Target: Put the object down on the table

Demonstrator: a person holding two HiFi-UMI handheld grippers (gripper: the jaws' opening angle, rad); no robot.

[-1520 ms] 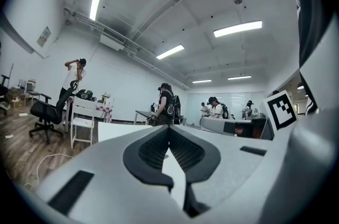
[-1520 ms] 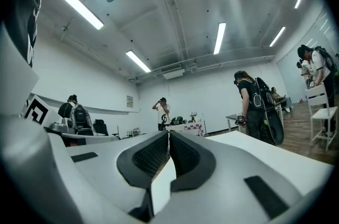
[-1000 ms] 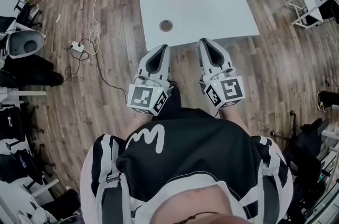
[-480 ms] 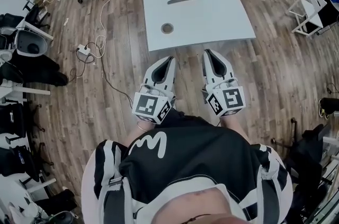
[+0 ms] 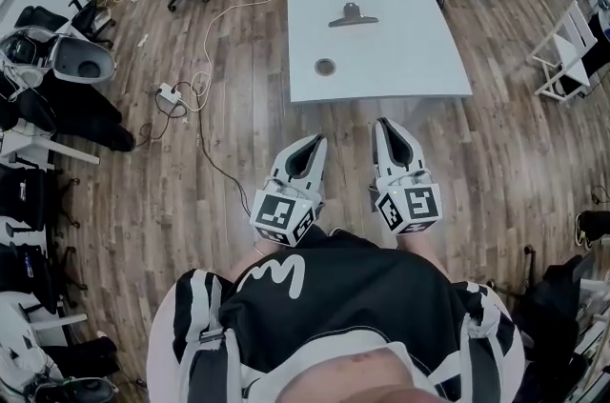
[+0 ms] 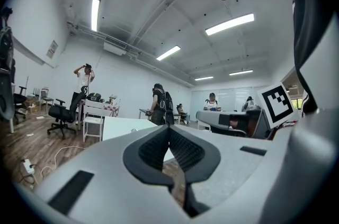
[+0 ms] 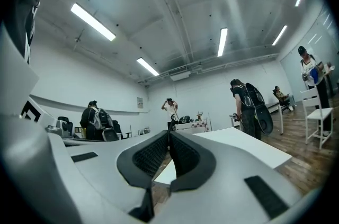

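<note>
Both grippers sit over the wood floor, short of the white table. Left gripper and right gripper both have their jaws closed, nothing in them. The metal clip is lying on the table, well apart from both.

No words or numbers can be read. Black-and-white square markers cover the rear of the left gripper and right gripper. Just behind them, a black shirt bears a white m-like squiggle.
</note>
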